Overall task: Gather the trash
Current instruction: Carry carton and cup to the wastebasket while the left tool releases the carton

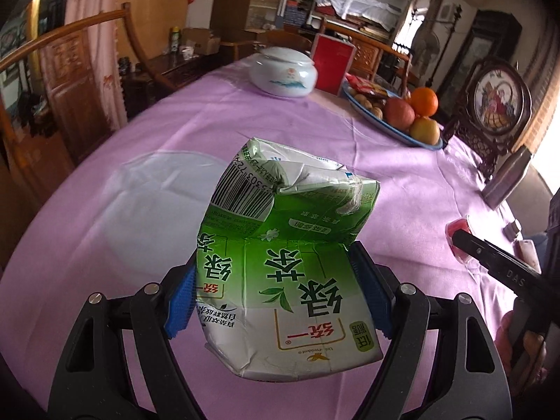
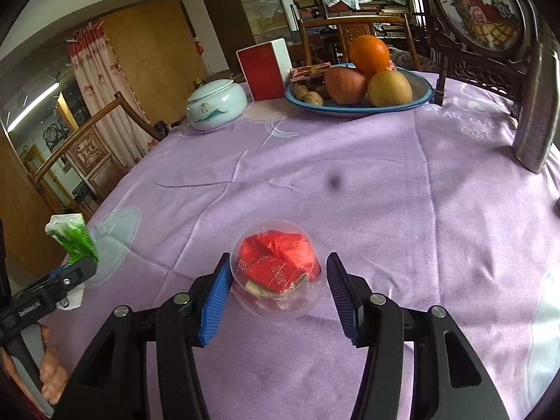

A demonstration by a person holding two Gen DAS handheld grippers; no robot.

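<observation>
Left gripper (image 1: 276, 290) is pinching a crushed green tea carton (image 1: 280, 245) by its lower half, blue pads (image 1: 182, 304) pressed into both sides, the carton held up off the purple tablecloth (image 1: 402, 161). Right gripper (image 2: 278, 297) is spread wide around a clear plastic cup (image 2: 278, 273) stuffed with red wrappers, which sits on the cloth; the left pad looks to be touching the cup wall, the right one stands apart. My worry is that cup: it's thin and slick, so a hard squeeze could buckle it or squirt it forward, and an off-centre close could tip it and spill the wrappers. The carton is already dented where it's gripped and could sag or slide out if the hold loosens
</observation>
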